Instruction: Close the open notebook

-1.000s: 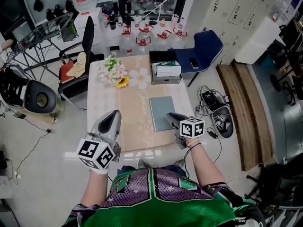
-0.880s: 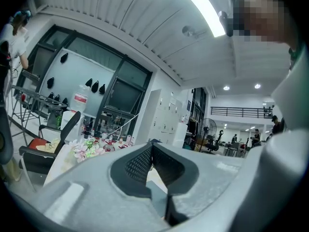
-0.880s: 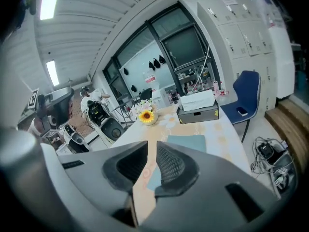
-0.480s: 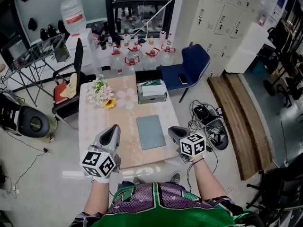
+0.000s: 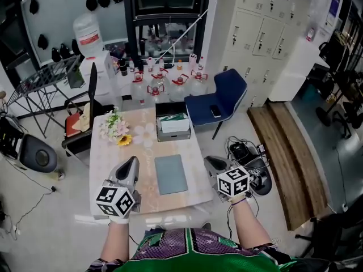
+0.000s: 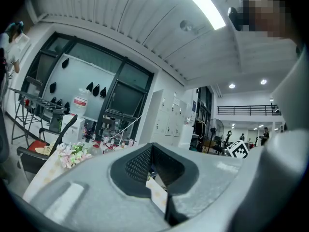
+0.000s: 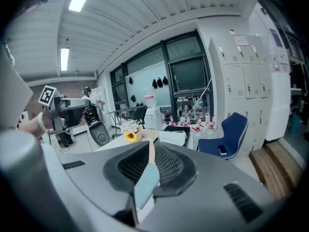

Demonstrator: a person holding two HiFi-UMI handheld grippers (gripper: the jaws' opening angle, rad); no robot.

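The notebook (image 5: 171, 174) lies closed and flat on the pale table (image 5: 113, 169), grey-blue cover up. Both grippers hang in the air at the table's near edge, touching nothing. My left gripper (image 5: 131, 162) is over the near left corner, its tips together and nothing between them; in the left gripper view (image 6: 152, 145) only table shows past them. My right gripper (image 5: 210, 161) hovers just off the near right corner, to the right of the notebook. Its jaws (image 7: 150, 143) are closing with a narrow gap, empty; the notebook (image 7: 147, 178) shows below through that gap.
A bunch of flowers (image 5: 114, 130) and an open box (image 5: 173, 123) stand at the table's far end. A blue chair (image 5: 224, 98) is behind right, a black chair (image 5: 85, 109) behind left. Cables and a bag (image 5: 249, 152) lie on the floor to the right.
Both grippers have drawn back from the table towards the person; the right one has lifted away from the notebook's right edge. The notebook stays closed and has not moved.
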